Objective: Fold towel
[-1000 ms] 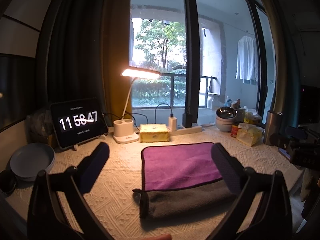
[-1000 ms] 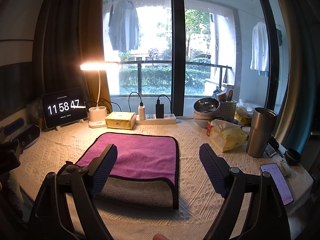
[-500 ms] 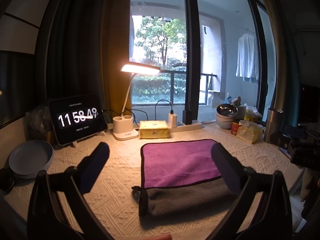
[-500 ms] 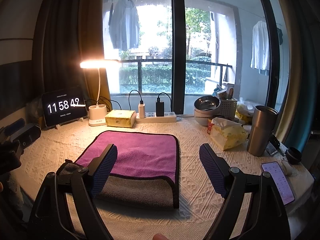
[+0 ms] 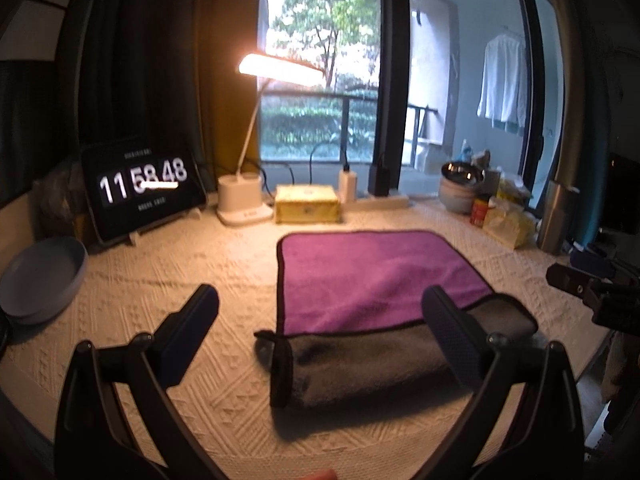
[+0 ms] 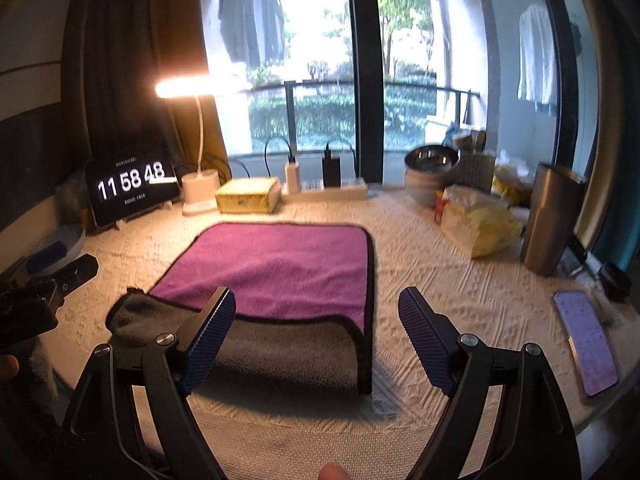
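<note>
Both views have edged closer to the towel (image 5: pixel 372 280); purple face, grey near edge seemingly folded over; both tools released.

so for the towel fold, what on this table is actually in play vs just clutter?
In play:
towel, purple side up, grey near edge turned over
left gripper, open
right gripper, open

Clutter:
tablet clock
desk lamp
yellow box
grey plate
steel tumbler
tissue pack
phone
</note>
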Demonstrator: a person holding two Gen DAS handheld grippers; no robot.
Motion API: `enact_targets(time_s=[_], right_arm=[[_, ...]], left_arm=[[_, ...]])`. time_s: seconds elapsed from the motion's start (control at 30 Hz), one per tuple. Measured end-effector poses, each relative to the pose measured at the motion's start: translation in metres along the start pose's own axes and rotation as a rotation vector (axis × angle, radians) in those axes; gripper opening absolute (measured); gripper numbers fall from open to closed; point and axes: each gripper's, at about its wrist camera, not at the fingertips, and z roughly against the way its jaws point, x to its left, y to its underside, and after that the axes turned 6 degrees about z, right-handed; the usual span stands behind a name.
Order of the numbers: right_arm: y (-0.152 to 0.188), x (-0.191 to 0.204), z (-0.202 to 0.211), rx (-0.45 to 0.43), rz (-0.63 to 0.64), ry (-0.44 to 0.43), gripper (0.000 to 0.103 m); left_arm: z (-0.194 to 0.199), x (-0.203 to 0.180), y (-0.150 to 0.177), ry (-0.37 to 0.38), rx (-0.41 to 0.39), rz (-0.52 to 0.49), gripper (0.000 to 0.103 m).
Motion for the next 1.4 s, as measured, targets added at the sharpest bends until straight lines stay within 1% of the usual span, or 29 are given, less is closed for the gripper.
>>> enact_targets(time_s=[0.07,0.17,0.2,0.3,0.37,0.43,0.47,0.5,0.57,0.63,0.7,0.73,0.83,0.9,0.97,1.07,1.1,1.17,1.2,1.23,1.27,1.3,1.33,1.4], right_arm=[[0.003,-0.003,-0.011,0.035,-0.009,-0.008,0.085],[0.01,-0.007,-0.027,0.088,-0.019,-0.03,0.081],[0.013,-0.009,-0.033,0.109,-0.022,-0.04,0.079],[0.018,-0.015,-0.057,0.178,-0.047,-0.078,0.078],[0.02,-0.017,-0.067,0.209,-0.05,-0.088,0.074],[0.022,-0.019,-0.077,0.237,-0.054,-0.099,0.067],[0.022,-0.019,-0.079,0.244,-0.058,-0.103,0.066],[0.022,-0.019,-0.083,0.251,-0.056,-0.102,0.064],[0.024,-0.02,-0.088,0.263,-0.052,-0.103,0.061],[0.025,-0.02,-0.089,0.268,-0.047,-0.108,0.058],[0.026,-0.02,-0.089,0.269,-0.043,-0.112,0.055],[0.026,-0.02,-0.089,0.27,-0.04,-0.111,0.049],[0.028,-0.02,-0.091,0.275,-0.03,-0.095,0.043],[0.028,-0.021,-0.09,0.272,-0.032,-0.089,0.042],[0.029,-0.023,-0.09,0.272,-0.038,-0.072,0.043],[0.031,-0.025,-0.093,0.289,-0.046,-0.049,0.043],[0.033,-0.025,-0.095,0.302,-0.04,-0.045,0.043],[0.034,-0.022,-0.094,0.299,-0.023,-0.038,0.042],[0.034,-0.02,-0.093,0.295,-0.007,-0.037,0.037],[0.035,-0.017,-0.092,0.291,0.015,-0.03,0.027],[0.034,-0.015,-0.09,0.277,0.032,-0.02,0.023],[0.033,-0.014,-0.089,0.266,0.04,-0.021,0.013],[0.033,-0.013,-0.087,0.256,0.047,-0.022,0.006],[0.031,-0.011,-0.084,0.236,0.06,-0.016,0.003]], left_arm=[[-0.008,0.002,0.004,-0.001,0.031,0.003,0.102],[-0.023,0.005,0.01,0.0,0.086,0.011,0.102],[-0.028,0.007,0.011,0.004,0.101,0.017,0.102],[-0.041,0.011,0.013,0.017,0.149,0.033,0.102],[-0.047,0.012,0.014,0.01,0.166,0.031,0.102],[-0.053,0.014,0.015,0.008,0.19,0.031,0.101],[-0.057,0.015,0.016,0.011,0.202,0.033,0.1],[-0.06,0.015,0.016,0.011,0.215,0.033,0.093],[-0.068,0.015,0.018,0.004,0.254,0.027,0.087],[-0.072,0.014,0.021,0.005,0.273,0.024,0.082],[-0.077,0.013,0.024,0.008,0.295,0.022,0.068],[-0.078,0.013,0.024,0.004,0.303,0.019,0.067],[-0.08,0.012,0.026,0.005,0.319,0.015,0.063],[-0.08,0.012,0.029,0.01,0.331,0.013,0.057],[-0.079,0.011,0.032,0.029,0.337,0.009,0.052],[-0.078,0.009,0.035,0.028,0.339,-0.012,0.042],[-0.077,0.009,0.037,0.04,0.336,-0.012,0.039],[-0.076,0.009,0.038,0.042,0.335,-0.015,0.034],[-0.076,0.008,0.038,0.042,0.332,-0.02,0.031],[-0.075,0.008,0.038,0.044,0.327,-0.022,0.028],[-0.074,0.008,0.038,0.045,0.323,-0.024,0.024],[-0.072,0.008,0.037,0.054,0.314,-0.025,0.021],[-0.07,0.009,0.037,0.061,0.304,-0.024,0.02],[-0.067,0.008,0.035,0.063,0.293,-0.028,0.017]])
